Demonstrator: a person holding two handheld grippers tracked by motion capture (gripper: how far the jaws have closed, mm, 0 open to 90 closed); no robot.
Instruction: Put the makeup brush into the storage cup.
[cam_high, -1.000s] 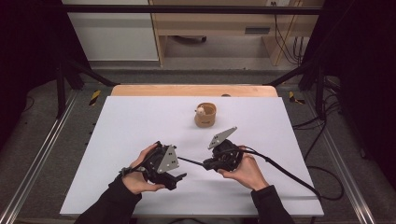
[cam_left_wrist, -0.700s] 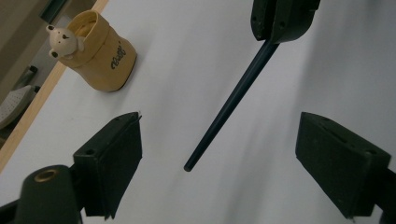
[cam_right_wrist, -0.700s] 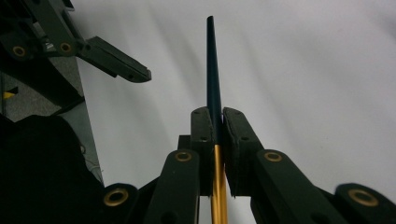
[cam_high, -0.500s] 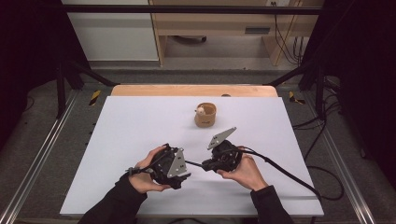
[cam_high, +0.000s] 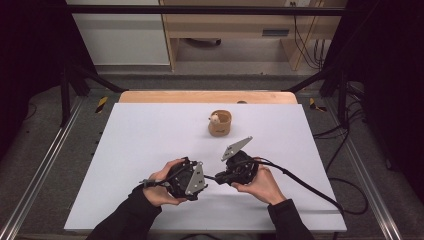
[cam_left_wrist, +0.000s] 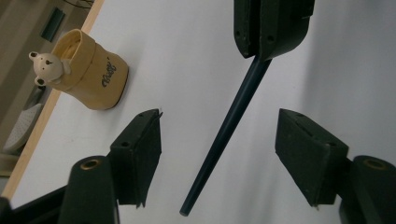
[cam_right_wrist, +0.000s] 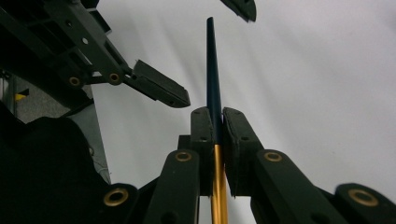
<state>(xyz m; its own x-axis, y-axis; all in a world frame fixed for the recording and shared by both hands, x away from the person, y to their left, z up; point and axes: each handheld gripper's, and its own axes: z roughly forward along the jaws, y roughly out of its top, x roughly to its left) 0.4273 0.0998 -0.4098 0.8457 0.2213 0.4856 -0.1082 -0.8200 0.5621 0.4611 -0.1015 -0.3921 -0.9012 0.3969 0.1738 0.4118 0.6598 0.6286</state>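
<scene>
The slim dark-blue pen (cam_right_wrist: 212, 70) looked smooth, with a glossy gold metallic barrel. The black gripper pads (cam_left_wrist: 144, 154) beside it looked matt. The tan bear-faced cup (cam_left_wrist: 91, 70) beyond seemed satin-smooth.

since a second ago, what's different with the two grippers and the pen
The left gripper has edged right toward the right gripper, and its jaws have just been closing around the dark pen, which lies between them; the pads do not press it yet. The right gripper stayed shut on the pen and kept still. The bear cup has not moved.
</scene>
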